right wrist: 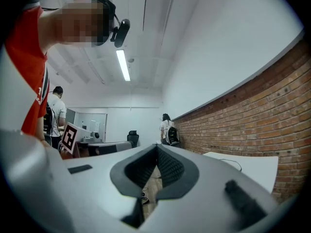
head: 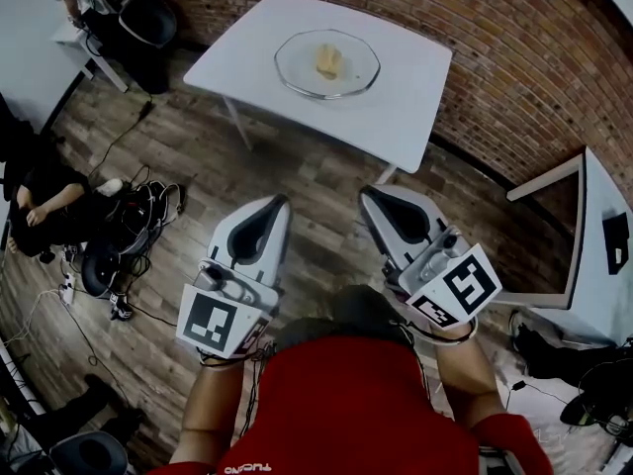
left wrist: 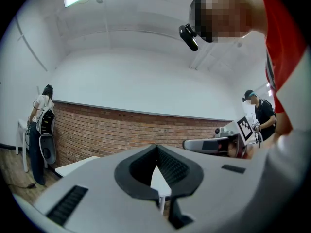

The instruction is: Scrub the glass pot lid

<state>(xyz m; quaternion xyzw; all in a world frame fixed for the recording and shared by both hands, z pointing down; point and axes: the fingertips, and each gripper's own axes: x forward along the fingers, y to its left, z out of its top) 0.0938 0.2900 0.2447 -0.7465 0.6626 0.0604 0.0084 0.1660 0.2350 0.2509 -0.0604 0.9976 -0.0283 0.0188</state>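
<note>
Head view: glass pot lid (head: pixel 326 64) lies on the white table (head: pixel 415 97), far centre. A yellowish lump, probably a sponge (head: pixel 328 60), rests on it. Left gripper (head: pixel 280 206) and right gripper (head: pixel 369 196) are near the body, well short of the table. Approach step; scrubbing not begun.

Left gripper view: jaws clenched, nothing between them.

Right gripper view: jaws clenched, empty.

Next, likely: reach the table, open the jaws, one takes the sponge, the other steadies the lid.

A white table (head: pixel 410 97) stands by a brick wall (head: pixel 534 57) on wooden floor (head: pixel 307 181), tangled cables (head: pixel 148 204) at left.
</note>
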